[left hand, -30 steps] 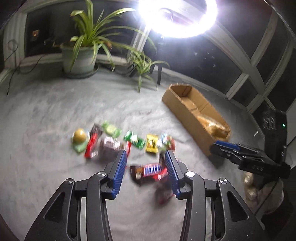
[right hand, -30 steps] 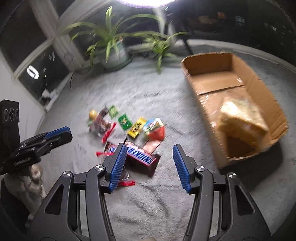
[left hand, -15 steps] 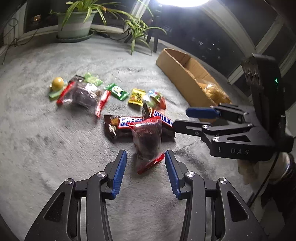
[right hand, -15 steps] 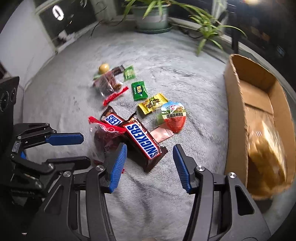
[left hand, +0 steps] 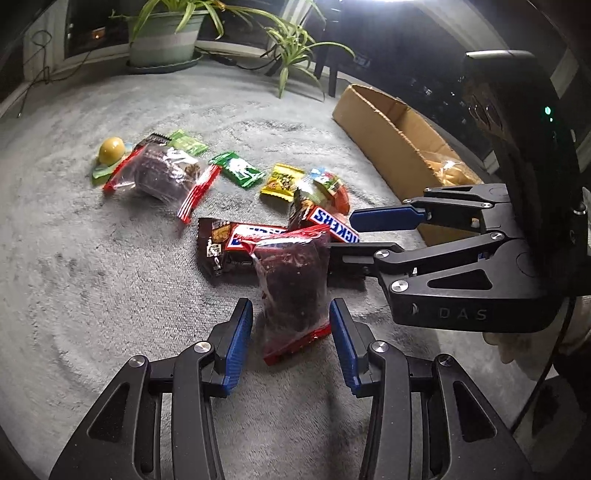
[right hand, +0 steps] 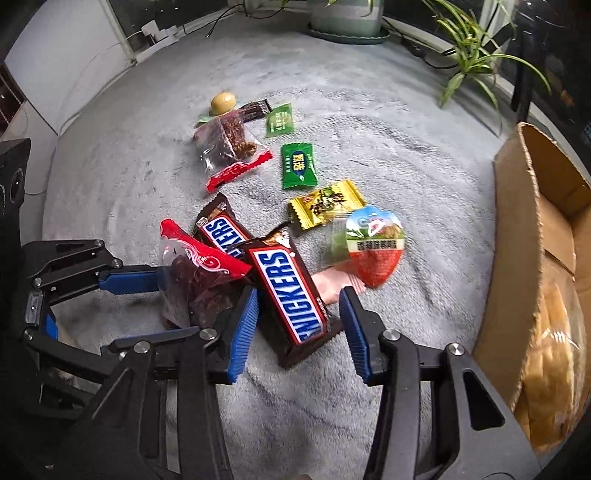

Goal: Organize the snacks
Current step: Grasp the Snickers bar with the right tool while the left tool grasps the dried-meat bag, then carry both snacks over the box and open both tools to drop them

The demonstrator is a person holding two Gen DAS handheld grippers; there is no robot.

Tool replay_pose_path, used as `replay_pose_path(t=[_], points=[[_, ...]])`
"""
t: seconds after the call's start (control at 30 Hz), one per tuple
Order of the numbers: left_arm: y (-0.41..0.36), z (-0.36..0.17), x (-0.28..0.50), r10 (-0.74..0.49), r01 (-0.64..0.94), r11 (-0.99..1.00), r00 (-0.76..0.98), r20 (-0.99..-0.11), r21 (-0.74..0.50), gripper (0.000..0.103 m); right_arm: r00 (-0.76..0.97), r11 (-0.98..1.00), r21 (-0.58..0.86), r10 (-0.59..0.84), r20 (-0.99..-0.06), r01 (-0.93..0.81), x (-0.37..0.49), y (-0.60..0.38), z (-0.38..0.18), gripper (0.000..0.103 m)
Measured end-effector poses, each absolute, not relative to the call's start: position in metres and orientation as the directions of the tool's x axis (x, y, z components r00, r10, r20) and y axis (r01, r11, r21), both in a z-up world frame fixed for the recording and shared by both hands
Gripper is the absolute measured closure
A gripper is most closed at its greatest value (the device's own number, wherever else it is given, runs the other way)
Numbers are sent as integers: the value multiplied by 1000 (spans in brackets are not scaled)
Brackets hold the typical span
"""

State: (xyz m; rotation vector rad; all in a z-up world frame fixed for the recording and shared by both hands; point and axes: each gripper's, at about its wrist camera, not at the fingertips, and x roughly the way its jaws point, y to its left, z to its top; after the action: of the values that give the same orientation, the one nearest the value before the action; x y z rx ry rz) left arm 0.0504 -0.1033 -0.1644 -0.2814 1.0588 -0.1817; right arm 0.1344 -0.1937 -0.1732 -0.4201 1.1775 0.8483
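Snacks lie scattered on a grey carpet. My left gripper (left hand: pixel 291 347) is open, its fingers on either side of a clear red-edged bag of dark dried fruit (left hand: pixel 293 288), not touching it. The same bag shows in the right wrist view (right hand: pixel 199 280). My right gripper (right hand: pixel 299 328) is open around the near end of a Snickers bar (right hand: pixel 291 295). A second Snickers bar (right hand: pixel 221 232) lies under the bag. The right gripper shows in the left wrist view (left hand: pixel 354 236), beside the bars.
An open cardboard box (right hand: pixel 524 236) with a bag of yellowish snacks (right hand: pixel 554 350) stands at the right. Farther off lie a second fruit bag (right hand: pixel 229 147), green packets (right hand: pixel 298 166), a yellow packet (right hand: pixel 325 203), a strawberry-shaped pack (right hand: pixel 373 247) and a yellow ball (right hand: pixel 222 101). Potted plants (left hand: pixel 166 33) stand at the back.
Both grippers have dropped down and forward toward the snack pile. The left now straddles the fruit bag, the right straddles the Snickers bar. Both stay open.
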Motion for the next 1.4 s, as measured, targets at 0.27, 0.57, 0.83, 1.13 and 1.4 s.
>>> replay_pose_path(t=[0.27, 0.57, 0.83, 1.13, 1.4], points=[[-103, -165, 49, -289, 23, 947, 494, -820, -320, 70, 107, 614, 167, 384, -917, -771, 135, -192, -174, 73], [-97, -155, 47, -309, 34, 940, 512, -801, -340, 74, 125, 651, 209, 428, -895, -729, 133, -208, -162, 73], [-92, -137, 45, -319, 47, 935, 541, -778, -351, 74, 173, 685, 231, 467, -867, -691, 134, -225, -140, 73], [-96, -103, 67, -347, 100, 927, 590, -729, -360, 74, 295, 731, 207, 494, -818, -651, 147, -253, -97, 73], [-119, -77, 104, -372, 177, 924, 627, -684, -340, 74, 406, 808, 191, 466, -786, -558, 175, -299, -69, 73]])
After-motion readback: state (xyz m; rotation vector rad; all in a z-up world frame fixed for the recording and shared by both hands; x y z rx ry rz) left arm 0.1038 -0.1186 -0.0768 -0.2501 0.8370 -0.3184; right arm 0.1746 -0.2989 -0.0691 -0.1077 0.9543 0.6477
